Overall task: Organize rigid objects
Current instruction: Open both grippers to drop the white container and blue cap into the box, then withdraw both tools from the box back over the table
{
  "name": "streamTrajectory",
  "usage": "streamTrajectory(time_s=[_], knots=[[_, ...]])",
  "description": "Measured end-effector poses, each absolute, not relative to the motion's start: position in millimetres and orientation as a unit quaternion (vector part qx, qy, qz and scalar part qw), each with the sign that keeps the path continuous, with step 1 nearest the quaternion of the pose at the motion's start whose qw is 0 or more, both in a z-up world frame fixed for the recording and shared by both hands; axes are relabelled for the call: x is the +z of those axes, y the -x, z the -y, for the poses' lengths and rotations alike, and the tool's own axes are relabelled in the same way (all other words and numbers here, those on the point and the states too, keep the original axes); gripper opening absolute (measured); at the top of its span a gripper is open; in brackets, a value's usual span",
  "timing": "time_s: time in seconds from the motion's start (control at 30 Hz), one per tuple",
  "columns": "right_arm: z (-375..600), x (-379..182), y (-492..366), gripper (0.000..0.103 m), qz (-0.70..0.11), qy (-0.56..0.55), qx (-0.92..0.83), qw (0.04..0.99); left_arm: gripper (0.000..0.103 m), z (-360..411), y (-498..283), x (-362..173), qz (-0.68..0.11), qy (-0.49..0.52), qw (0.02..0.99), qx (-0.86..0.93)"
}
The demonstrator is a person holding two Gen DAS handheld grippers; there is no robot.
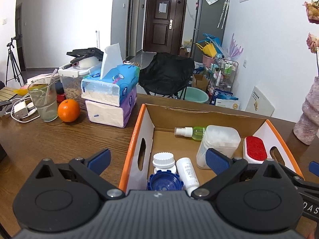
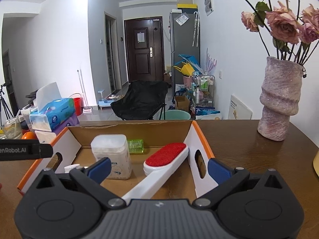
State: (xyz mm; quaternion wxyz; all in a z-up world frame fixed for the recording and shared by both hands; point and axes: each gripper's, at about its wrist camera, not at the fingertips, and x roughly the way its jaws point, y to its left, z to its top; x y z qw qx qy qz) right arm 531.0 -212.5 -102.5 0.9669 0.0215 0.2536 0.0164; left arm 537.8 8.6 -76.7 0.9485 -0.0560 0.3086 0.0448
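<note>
An orange-rimmed cardboard box (image 1: 130,149) (image 2: 201,137) sits on the wooden table. Inside lie a green spray bottle (image 1: 191,132) (image 2: 136,145), a clear tub of cotton swabs (image 1: 219,143) (image 2: 112,155), a red-padded white lint brush (image 1: 255,149) (image 2: 165,159), a white-capped bottle (image 1: 163,160), a blue-capped bottle (image 1: 164,182) and a white tube (image 1: 188,174). My left gripper (image 1: 158,160) hangs open over the box's near left corner. Open too, my right gripper (image 2: 159,167) straddles the brush's handle without touching it.
Stacked tissue packs (image 1: 111,95) (image 2: 52,117), an orange (image 1: 68,110), a glass with a straw (image 1: 44,101) and chargers crowd the table's left. A pink vase of dried roses (image 2: 278,99) (image 1: 309,115) stands right of the box. Behind the table are a black chair (image 1: 165,73) and floor clutter.
</note>
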Motion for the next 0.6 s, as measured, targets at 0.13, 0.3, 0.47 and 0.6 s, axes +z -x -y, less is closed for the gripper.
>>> streamTrajectory(time_s=[0.13, 0.3, 0.47, 0.6], knots=[[215.1, -99.7, -516.4, 0.103, -0.249, -0.023, 0.018, 0.968, 0.103, -9.3, -524.0, -73.7, -0.303, 0.055, 0.95, 0.041], [216.6, -93.9, -497.1, 0.103, -0.242, -0.026, 0.021, 0.97, 0.103, -11.3, -506.2, -70.1, -0.297, 0.055, 0.952, 0.037], [216.4, -89.3, -477.8, 0.103, -0.234, -0.03, 0.024, 0.971, 0.103, -13.3, -487.4, -67.9, -0.295, 0.055, 0.953, 0.036], [213.9, -87.6, -458.2, 0.103, -0.227, -0.033, 0.03, 0.973, 0.103, -16.4, -468.9, -68.9, -0.296, 0.055, 0.953, 0.035]])
